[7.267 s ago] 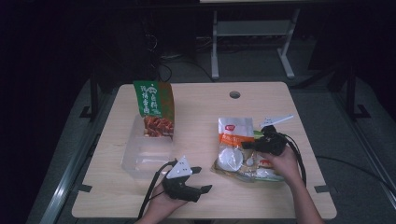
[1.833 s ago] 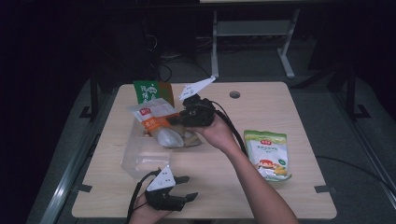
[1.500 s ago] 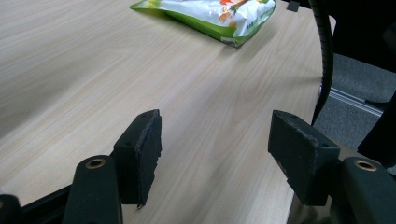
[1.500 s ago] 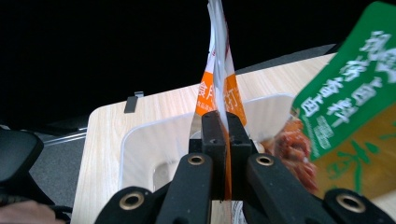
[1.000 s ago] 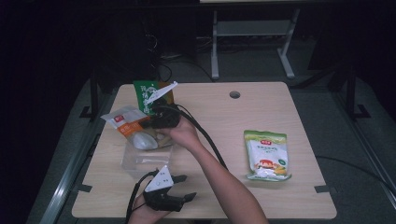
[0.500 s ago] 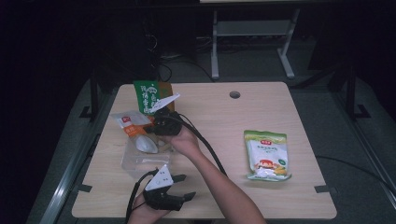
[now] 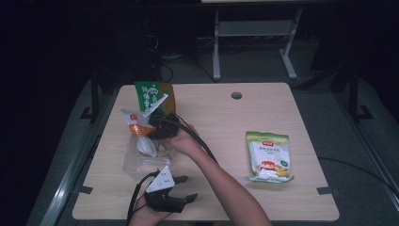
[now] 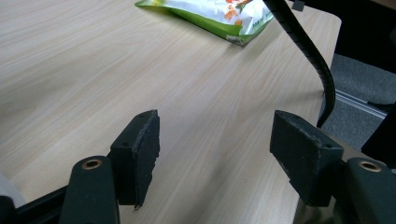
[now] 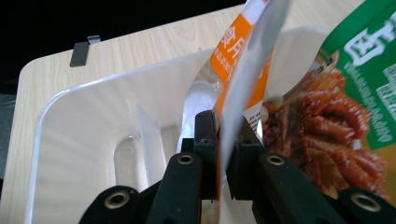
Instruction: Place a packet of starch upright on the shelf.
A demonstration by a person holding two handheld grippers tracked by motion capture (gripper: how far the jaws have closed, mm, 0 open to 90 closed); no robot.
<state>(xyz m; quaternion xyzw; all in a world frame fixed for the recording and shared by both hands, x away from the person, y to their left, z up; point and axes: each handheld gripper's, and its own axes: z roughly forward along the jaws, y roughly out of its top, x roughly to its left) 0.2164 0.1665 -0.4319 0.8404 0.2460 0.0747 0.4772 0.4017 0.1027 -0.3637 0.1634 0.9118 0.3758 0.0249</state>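
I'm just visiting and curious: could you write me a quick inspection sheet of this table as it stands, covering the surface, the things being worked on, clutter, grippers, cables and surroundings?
Surface: pale wooden table with a round hole near its far edge.
Job's things: orange-and-white packet held over a clear plastic bin; a green snack bag stands at the bin's far end.
Clutter: one green-and-white pouch lying flat at the right.
Grippers: right gripper is clamped on the packet, its jaws just starting to ease open; left gripper rests open near the front edge, nothing between its jaws.
Cables: a black cable trails along the right forearm.
Surroundings: dark room, a grey metal stand behind the table.
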